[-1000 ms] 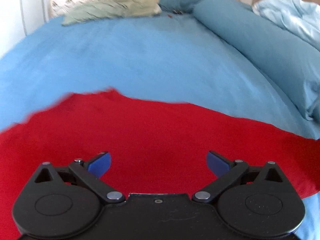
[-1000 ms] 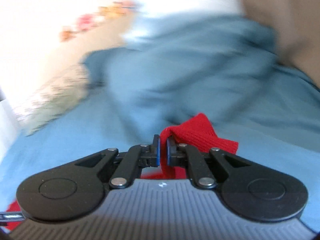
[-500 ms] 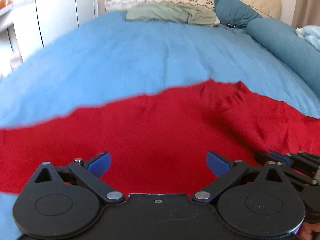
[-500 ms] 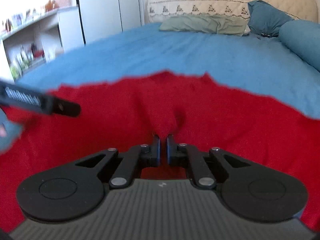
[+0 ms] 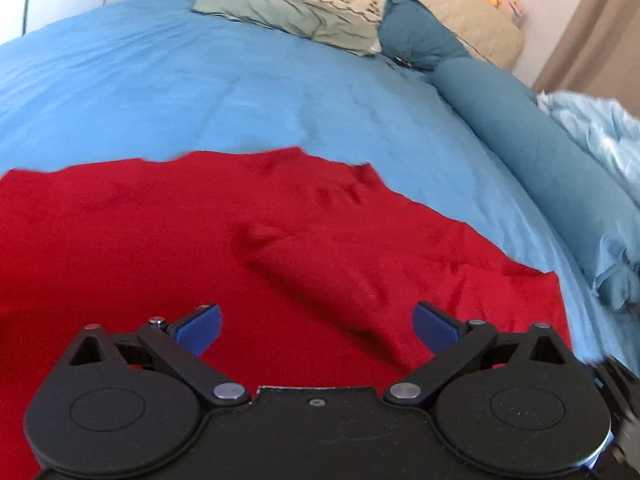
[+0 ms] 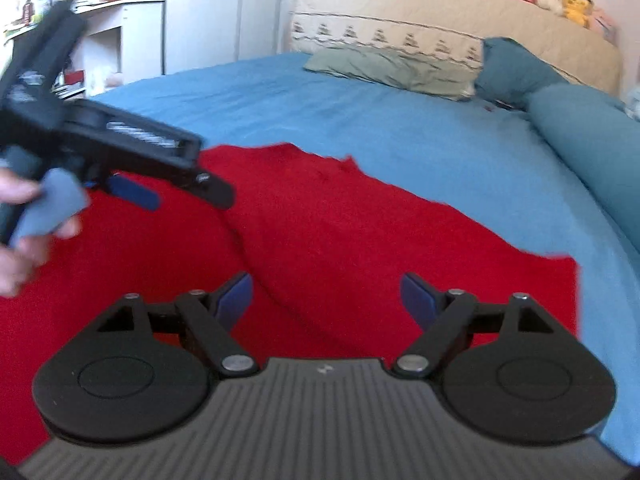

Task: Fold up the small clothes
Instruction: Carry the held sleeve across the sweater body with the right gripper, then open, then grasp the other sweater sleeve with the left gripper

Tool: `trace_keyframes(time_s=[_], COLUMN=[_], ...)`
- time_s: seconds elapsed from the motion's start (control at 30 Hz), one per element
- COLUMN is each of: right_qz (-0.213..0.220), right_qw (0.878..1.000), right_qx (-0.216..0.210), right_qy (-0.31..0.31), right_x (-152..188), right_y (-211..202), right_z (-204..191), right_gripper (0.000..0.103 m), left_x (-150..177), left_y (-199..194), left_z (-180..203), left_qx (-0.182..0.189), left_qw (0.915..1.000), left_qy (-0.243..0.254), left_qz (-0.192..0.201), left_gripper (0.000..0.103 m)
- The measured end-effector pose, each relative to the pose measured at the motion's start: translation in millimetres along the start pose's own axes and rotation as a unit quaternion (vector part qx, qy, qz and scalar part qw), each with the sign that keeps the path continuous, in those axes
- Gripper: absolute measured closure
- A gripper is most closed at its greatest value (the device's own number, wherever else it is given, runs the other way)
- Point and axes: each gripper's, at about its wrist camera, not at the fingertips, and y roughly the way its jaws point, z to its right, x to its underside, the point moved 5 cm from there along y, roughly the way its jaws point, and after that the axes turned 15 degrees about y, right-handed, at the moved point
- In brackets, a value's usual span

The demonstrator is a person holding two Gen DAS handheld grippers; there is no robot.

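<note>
The left gripper (image 5: 316, 324) has its blue-padded fingers spread wide with nothing between them, hovering over the red knit garment (image 5: 160, 248). The right gripper (image 6: 326, 298) is likewise spread and empty above the same cloth. The garment lies mostly flat on the blue-sheeted bed (image 5: 200, 92), one fold ridged across it, with bare sheet beyond its far edge.

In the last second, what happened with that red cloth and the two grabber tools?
The right gripper let go: it had been shut on a pinched-up bit of the red garment and now stands open above it. The garment, lifted a second ago, now lies spread on the blue bedsheet with a soft ridge in the middle. The left gripper stayed open throughout, holding nothing.
</note>
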Motion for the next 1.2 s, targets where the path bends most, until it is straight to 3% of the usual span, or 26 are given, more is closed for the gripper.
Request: trace_keyframes(time_s=[0.07, 0.1, 0.13, 0.3, 0.4, 0.53, 0.67, 0.73, 0.77, 0.83, 0.87, 0.93, 1.03, 1.2], right_qz=[-0.002, -0.004, -0.005, -0.001, 0.001, 0.001, -0.003, -0.001, -0.002, -0.002, 0.001, 0.015, 0.012, -0.013], right_qw=[1.0, 1.0, 1.0, 0.998, 0.997, 0.995, 0.993, 0.993, 0.993, 0.993, 0.993, 0.99, 0.975, 0.97], right_qx=[0.008, 0.011, 0.013, 0.017, 0.014, 0.019, 0.028, 0.032, 0.033, 0.041, 0.051, 0.094, 0.193, 0.216], right_qy=[0.015, 0.022, 0.028, 0.053, 0.076, 0.1, 0.116, 0.118, 0.117, 0.112, 0.109, 0.107, 0.113, 0.11], right_x=[7.3, 10.3, 13.5, 22.3, 26.6, 29.8, 31.7, 29.9, 29.1, 27.7, 26.4, 23.9, 25.9, 28.5], right_y=[-12.0, -17.1, -21.8, -42.5, -49.5, -51.6, -51.4, -52.1, -52.0, -48.4, -48.2, -48.4, -46.2, -27.0], right_z=[14.0, 20.5, 26.0, 50.3, 62.0, 70.4, 74.2, 73.9, 73.9, 72.7, 72.7, 73.4, 80.9, 84.3], right_gripper=[0.006, 0.006, 0.006, 0.006, 0.005, 0.005, 0.005, 0.005, 0.005, 0.005, 0.005, 0.004, 0.0, 0.0], left_x=[-0.8, -0.3, 1.4, 27.8, 39.7, 39.2, 29.8, 24.7, 22.9, 15.9, 12.2, 3.3, -15.6, -36.6], left_y=[16.9, 23.6, 27.2, -5.5, -22.4, -20.7, -8.0, -2.2, 1.0, 6.3, 8.7, 3.8, -21.2, -68.3], left_z=[12.7, 16.5, 17.3, -3.8, -14.5, -14.1, -6.1, -0.9, -0.2, 1.1, 1.4, 0.8, 3.9, -17.5], left_qx=[-0.031, -0.06, -0.088, -0.124, -0.111, -0.062, -0.048, -0.051, -0.062, -0.086, -0.074, -0.064, -0.076, -0.111], left_qw=[0.9992, 0.9972, 0.9941, 0.9893, 0.9919, 0.9977, 0.9989, 0.9987, 0.9981, 0.9962, 0.9971, 0.9974, 0.994, 0.9836], left_qy=[0.025, 0.043, 0.059, 0.075, 0.061, 0.026, 0.003, -0.004, -0.003, 0.008, 0.006, -0.002, 0.023, 0.054], left_qz=[-0.009, -0.016, -0.023, -0.013, -0.006, -0.004, 0.001, 0.004, 0.005, 0.013, 0.018, 0.031, 0.076, 0.131], left_gripper=[0.006, 0.014, 0.016, 0.015, 0.015, 0.015, 0.017, 0.025, 0.037, 0.068, 0.09, 0.092, 0.093, 0.093])
